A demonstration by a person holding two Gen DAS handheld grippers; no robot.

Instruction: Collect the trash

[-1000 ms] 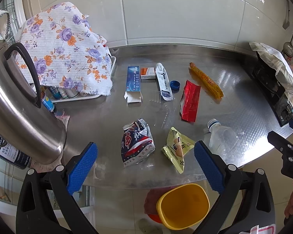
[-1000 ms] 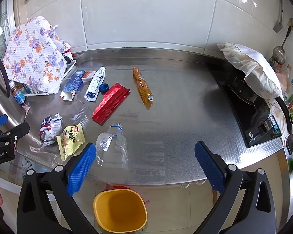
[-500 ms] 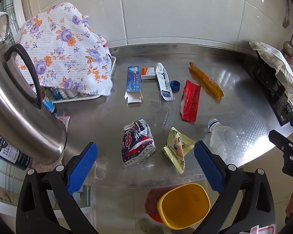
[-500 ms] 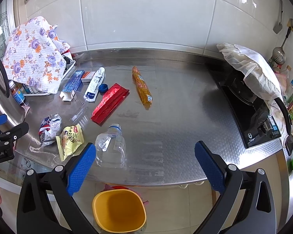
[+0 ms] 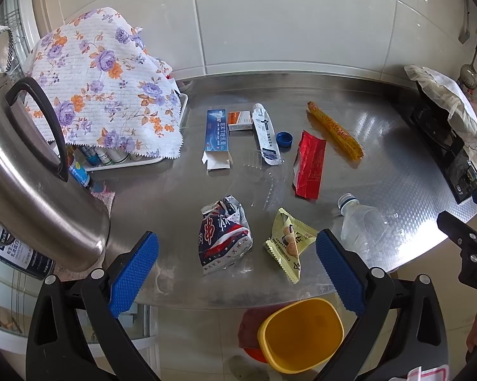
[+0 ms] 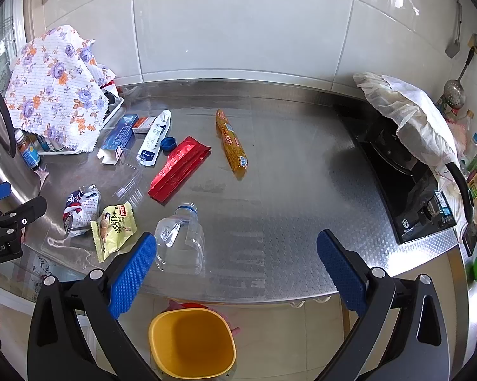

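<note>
Left wrist: spread left tool (image 5: 237, 266) (empty) above crumpled wrapper (image 5: 224, 235), right tool (image 6: 237, 266) likewise.

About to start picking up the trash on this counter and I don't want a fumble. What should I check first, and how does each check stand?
1. Left gripper open, nothing between the jaws: ok.
2. Right gripper open, nothing between the jaws: ok.
3. Yellow bin below the counter edge, open at the top: ok.
4. Crumpled snack bag lies ahead of the left jaws with nothing on it: ok.
5. Clear bottle near the right gripper's left finger, uncapped; empty or not: cannot tell.
</note>
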